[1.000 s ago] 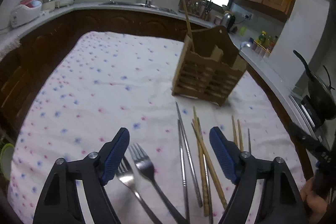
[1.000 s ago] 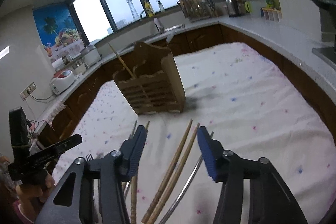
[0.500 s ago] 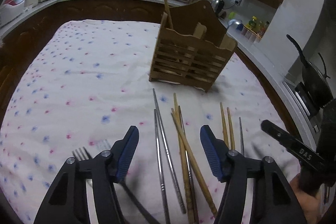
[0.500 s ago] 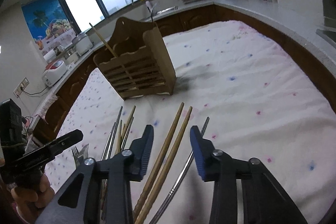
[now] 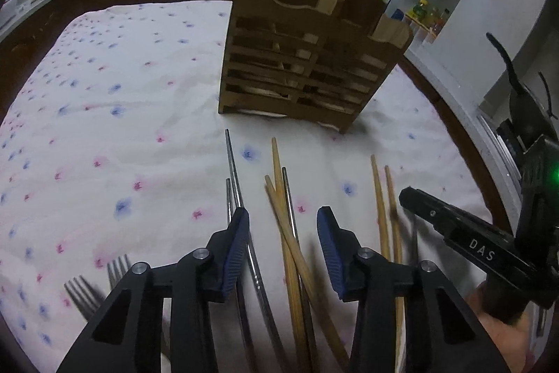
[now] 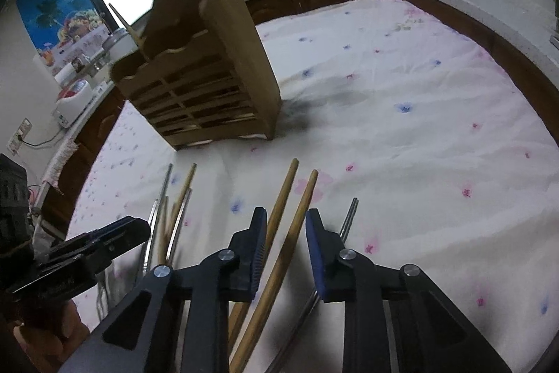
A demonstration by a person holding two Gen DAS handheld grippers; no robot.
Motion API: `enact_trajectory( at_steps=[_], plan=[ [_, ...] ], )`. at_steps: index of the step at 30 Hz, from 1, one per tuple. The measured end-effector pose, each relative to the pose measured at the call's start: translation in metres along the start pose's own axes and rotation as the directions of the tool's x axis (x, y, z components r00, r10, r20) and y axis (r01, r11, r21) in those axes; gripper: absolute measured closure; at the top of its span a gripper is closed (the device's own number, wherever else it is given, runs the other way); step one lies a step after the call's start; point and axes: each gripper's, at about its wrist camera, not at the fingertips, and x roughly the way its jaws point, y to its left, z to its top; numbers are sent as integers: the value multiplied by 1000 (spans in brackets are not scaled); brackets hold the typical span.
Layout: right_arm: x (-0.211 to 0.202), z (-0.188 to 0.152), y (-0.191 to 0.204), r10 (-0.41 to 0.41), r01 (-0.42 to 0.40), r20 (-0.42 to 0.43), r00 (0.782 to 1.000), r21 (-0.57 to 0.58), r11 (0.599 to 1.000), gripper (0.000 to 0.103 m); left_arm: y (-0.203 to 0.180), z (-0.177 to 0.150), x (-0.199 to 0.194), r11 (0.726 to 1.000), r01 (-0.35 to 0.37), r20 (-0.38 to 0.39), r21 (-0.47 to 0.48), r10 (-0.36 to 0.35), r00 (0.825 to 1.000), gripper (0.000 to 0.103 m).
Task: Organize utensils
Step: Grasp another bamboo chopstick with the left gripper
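In front of the wooden holder (image 5: 307,58), on the cloth (image 5: 104,128), the left gripper (image 5: 283,247) is closing around crossed wooden chopsticks (image 5: 284,219), apparently untouched. The right gripper (image 6: 284,247) is closing around two chopsticks (image 6: 297,215), pads not yet pressing.

free: cloth (image 6: 419,114) right of holder (image 6: 209,86) | blocked: holder ahead, chopsticks (image 5: 290,233) underneath

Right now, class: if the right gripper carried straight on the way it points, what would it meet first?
Most likely the pair of wooden chopsticks lying between its closing jaws on the tablecloth. The right gripper is angled down, so it should reach them well before the wooden utensil holder, though depth is uncertain.
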Motion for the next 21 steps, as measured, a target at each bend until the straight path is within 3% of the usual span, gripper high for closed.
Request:
enact_trajectory(
  at_steps=[11,21],
  plan=[
    [15,4,-6,-21,21,-29,999,-1,1000,90,2,8,32,1000,26,-35,1,-26,999,95],
    [27,16,3,-64,62,-45,997,-49,997,91,3,15,40,998,57,-47,0,-57,997,96]
  ],
)
